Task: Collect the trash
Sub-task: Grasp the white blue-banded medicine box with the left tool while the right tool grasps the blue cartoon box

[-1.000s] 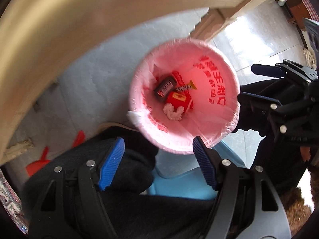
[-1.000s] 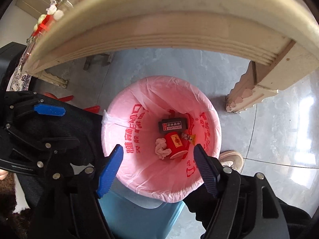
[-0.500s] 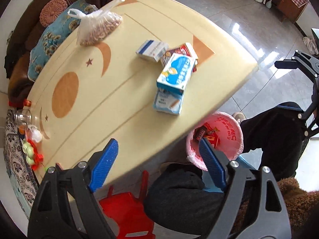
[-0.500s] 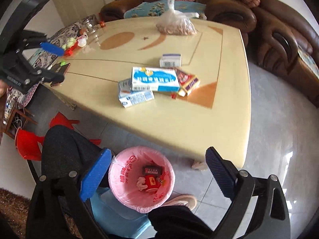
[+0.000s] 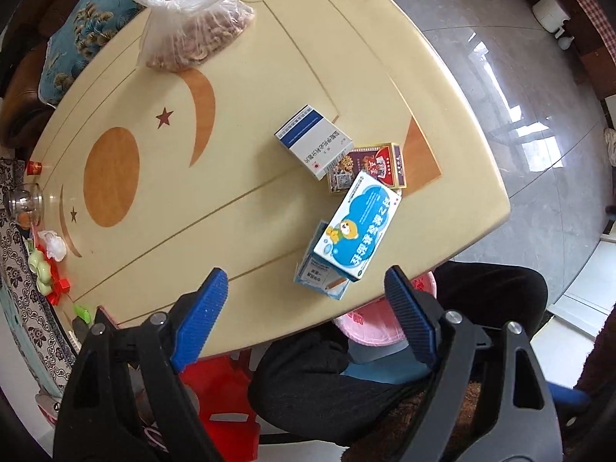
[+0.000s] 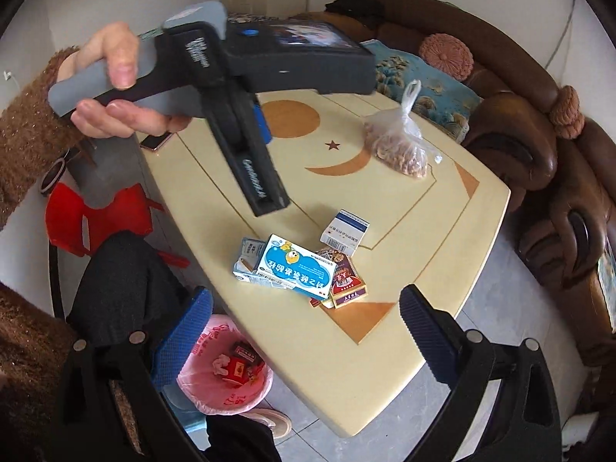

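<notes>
Empty boxes lie near the table's corner: a blue cartoon box (image 5: 356, 227) (image 6: 296, 267) on a small light-blue box (image 5: 321, 275) (image 6: 248, 260), a white-and-blue box (image 5: 313, 140) (image 6: 345, 229) and a dark red box (image 5: 369, 165) (image 6: 346, 283). The pink-lined bin (image 6: 225, 369) (image 5: 369, 327) stands on the floor under the table edge with trash inside. My left gripper (image 5: 306, 315) is open and empty above the table's near edge; it also shows in the right wrist view (image 6: 265, 192). My right gripper (image 6: 304, 331) is open and empty, above the boxes and bin.
A cream table (image 5: 231, 177) holds a plastic bag of nuts (image 5: 196, 34) (image 6: 400, 146) at the far end and a phone (image 6: 156, 140). Red stools (image 6: 100, 219) (image 5: 219, 396) and the person's legs are beside the table. A brown sofa (image 6: 539, 134) lies beyond.
Both grippers have risen from just over the bin to above the table. The view went from the bin's inside to the tabletop with the boxes. Both stayed open and empty.
</notes>
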`<act>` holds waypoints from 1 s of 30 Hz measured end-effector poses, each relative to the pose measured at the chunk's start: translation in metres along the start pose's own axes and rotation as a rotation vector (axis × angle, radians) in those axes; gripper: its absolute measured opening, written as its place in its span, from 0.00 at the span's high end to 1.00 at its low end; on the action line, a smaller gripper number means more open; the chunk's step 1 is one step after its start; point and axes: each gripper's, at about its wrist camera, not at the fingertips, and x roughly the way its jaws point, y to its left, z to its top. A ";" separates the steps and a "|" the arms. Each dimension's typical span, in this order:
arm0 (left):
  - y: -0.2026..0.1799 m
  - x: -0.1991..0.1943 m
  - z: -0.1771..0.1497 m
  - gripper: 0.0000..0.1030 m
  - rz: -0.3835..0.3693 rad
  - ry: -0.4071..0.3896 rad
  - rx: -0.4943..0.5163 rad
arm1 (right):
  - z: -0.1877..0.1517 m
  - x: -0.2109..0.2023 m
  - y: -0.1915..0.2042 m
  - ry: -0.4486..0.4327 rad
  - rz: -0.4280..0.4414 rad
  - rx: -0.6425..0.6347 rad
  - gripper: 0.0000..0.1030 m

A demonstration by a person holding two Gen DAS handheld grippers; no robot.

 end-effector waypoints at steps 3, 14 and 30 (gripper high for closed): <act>0.000 0.002 0.022 0.21 0.000 0.018 -0.022 | 0.003 0.017 -0.004 0.023 0.041 -0.047 0.07; 0.006 0.057 0.075 0.21 -0.012 0.124 -0.125 | -0.001 0.074 -0.008 0.080 0.220 -0.195 0.07; 0.009 0.114 0.111 0.21 -0.103 0.231 -0.220 | 0.008 0.106 -0.006 0.100 0.325 -0.339 0.07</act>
